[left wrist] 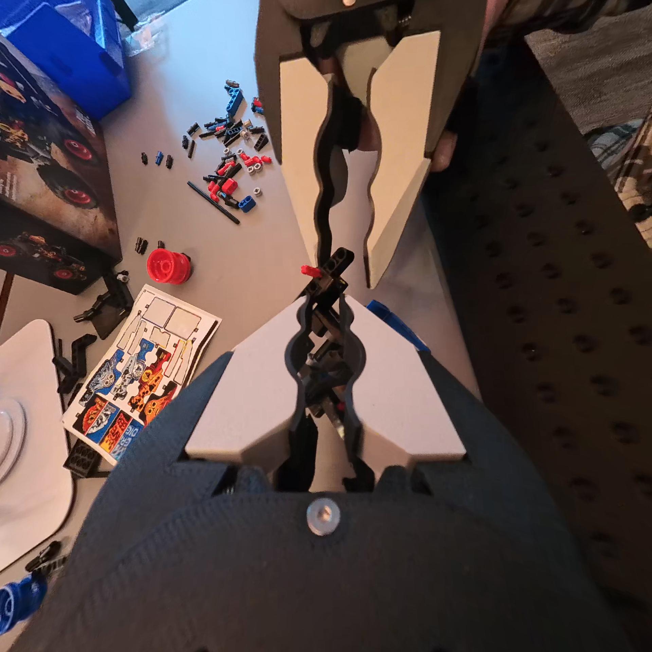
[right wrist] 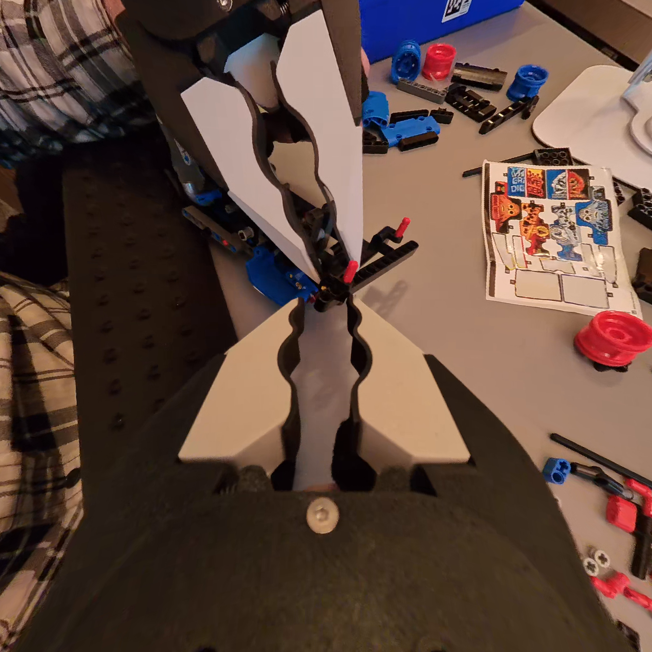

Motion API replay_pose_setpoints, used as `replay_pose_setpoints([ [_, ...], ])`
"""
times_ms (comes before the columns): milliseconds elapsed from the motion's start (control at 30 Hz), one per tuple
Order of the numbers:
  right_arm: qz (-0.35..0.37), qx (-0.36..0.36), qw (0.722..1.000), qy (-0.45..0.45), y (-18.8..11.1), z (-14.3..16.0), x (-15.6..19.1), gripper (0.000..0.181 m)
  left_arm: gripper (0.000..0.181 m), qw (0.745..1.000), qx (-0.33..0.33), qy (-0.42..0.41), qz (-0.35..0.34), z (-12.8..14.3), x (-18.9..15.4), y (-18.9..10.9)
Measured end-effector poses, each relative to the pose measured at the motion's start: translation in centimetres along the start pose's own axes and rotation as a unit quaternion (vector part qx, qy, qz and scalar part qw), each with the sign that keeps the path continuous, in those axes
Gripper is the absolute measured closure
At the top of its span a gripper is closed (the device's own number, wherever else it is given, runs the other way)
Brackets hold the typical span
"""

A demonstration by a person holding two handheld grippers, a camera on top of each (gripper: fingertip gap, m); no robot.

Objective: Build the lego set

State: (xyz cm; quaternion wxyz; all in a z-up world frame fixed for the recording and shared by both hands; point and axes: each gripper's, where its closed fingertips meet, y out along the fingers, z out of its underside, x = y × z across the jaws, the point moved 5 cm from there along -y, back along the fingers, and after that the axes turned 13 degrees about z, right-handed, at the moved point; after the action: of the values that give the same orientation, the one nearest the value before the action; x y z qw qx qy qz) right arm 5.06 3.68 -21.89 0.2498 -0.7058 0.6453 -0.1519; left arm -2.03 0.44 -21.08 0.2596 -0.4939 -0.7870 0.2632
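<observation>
Build maybe partway. Left hand-held gripper [left wrist: 323, 307] clamped on black and blue frame [right wrist: 282, 278], held just above worktop [left wrist: 218, 53] edge. Right hand-held gripper [right wrist: 324, 303] pinching small black piece [right wrist: 331, 289] with red pin [right wrist: 351, 270] against frame tip. Wheels [right wrist: 614, 338], sticker sheet [right wrist: 550, 233], loose parts pile [left wrist: 229, 151] untouched, so plenty left. Box [left wrist: 53, 158] nearby, nothing blocking.

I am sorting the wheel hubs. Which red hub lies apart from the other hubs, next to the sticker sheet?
The red hub just below the sticker sheet, lying alone. The other red hub stands by the blue box, between blue hubs.
</observation>
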Motion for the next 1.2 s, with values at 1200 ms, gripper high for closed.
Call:
replay_pose_setpoints([
  [1200, -0.294, 0.039, 0.905, 0.304, 2.2, 0.5, -3.5, 0.166, 0.169, 0.970, 0.115, 0.202, -0.073, -2.3, -3.1, 1.8],
])
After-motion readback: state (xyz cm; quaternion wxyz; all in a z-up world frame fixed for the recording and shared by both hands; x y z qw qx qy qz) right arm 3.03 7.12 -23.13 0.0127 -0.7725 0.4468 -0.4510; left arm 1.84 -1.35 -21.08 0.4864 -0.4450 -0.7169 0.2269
